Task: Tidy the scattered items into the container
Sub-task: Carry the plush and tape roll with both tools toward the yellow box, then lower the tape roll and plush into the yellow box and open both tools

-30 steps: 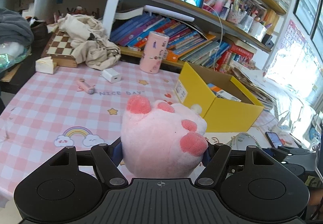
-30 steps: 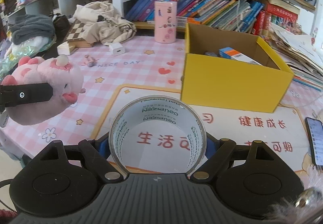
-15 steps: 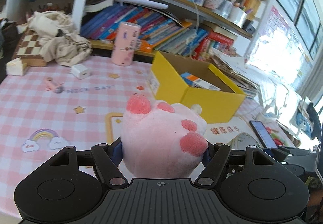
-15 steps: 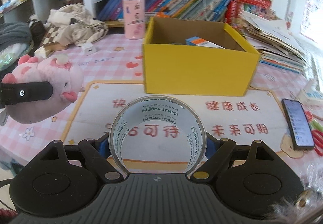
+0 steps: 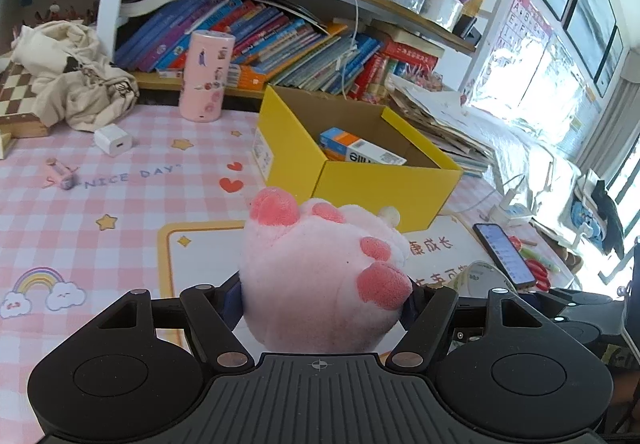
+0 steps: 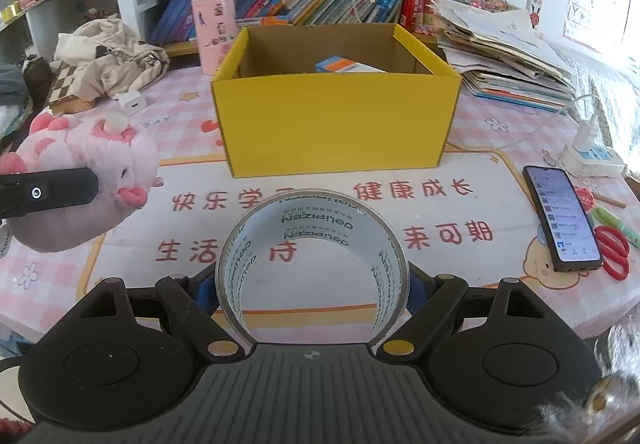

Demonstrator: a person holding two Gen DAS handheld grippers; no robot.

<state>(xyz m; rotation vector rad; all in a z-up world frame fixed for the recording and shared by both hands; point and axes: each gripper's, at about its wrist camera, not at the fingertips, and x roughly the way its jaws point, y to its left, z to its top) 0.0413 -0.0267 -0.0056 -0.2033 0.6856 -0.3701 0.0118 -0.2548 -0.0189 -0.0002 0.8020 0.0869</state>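
My left tool (image 5: 324, 294) pinches the plush (image 5: 320, 276) across its soft middle, so the stuffing gives and the toy cannot slip; my right tool (image 6: 312, 284) pinches the tape (image 6: 312, 264) from both sides of its rim, the ring standing on edge so that I look straight through its hole; both are held above the counter (image 6: 500, 131), clear of it, which I judge is to carry them over the wall of the box (image 6: 336, 123) rather than push them along. The box stands open-topped near the back of the counter, ahead of both tools and well apart from them; a small carton (image 5: 360, 149) already lies inside, so there is room beside it.

The plush has no strong long axis, being nearly round; in the left wrist view its pink feet point up and away from me, and in the right wrist view its snout (image 6: 134, 195) faces toward the tape, so it is tipped on its back in my grip. The tape's axis runs forward along my fingers toward the box; I would tip it flat before letting go, lest it roll.

A charger (image 5: 113, 139) and a small pink thing (image 5: 60, 175) lie on the counter to the left; a phone (image 6: 560, 219) and scissors (image 6: 612, 252) lie to the right.
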